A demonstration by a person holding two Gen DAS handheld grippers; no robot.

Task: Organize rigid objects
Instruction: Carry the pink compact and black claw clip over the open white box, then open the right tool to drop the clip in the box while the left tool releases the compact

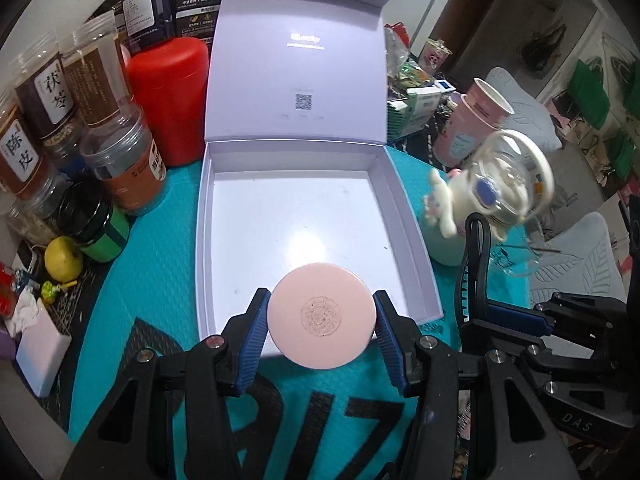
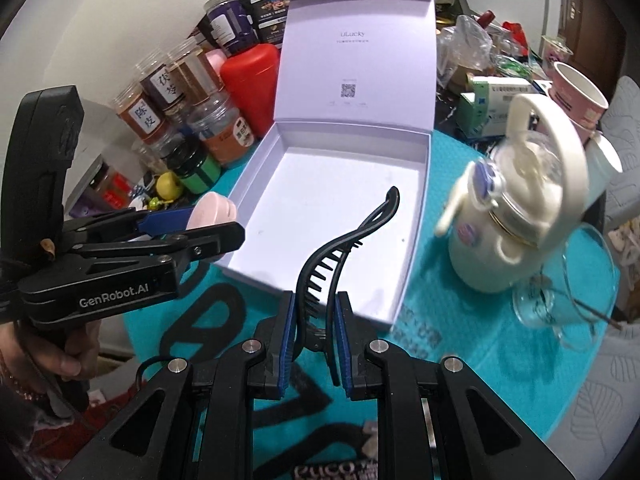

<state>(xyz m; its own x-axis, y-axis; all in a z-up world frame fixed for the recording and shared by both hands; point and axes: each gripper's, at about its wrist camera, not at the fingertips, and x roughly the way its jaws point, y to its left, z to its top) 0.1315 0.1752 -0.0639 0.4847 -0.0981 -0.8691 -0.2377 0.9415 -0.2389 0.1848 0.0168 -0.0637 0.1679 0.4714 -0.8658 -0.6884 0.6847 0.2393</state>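
An open white box [image 1: 224, 184] [image 2: 416, 208] with its lid standing up sits on the teal mat; its inside is bare. My left gripper [image 1: 321, 330] [image 2: 216, 220] is shut on a round pink compact [image 1: 321, 316] [image 2: 212, 210], held over the box's near edge. My right gripper [image 2: 316, 320] is shut on a black hair clip [image 2: 344, 248], which points up toward the box's near corner. The clip's top [image 1: 478, 240] also shows in the left wrist view, right of the box.
Several jars [image 1: 52, 92] and a red canister [image 1: 170, 96] crowd the left of the box. A cream bottle [image 2: 520, 208], a glass cup [image 2: 568, 292] and a pink paper cup [image 2: 580, 96] stand on the right. A lemon [image 1: 62, 258] lies at the left.
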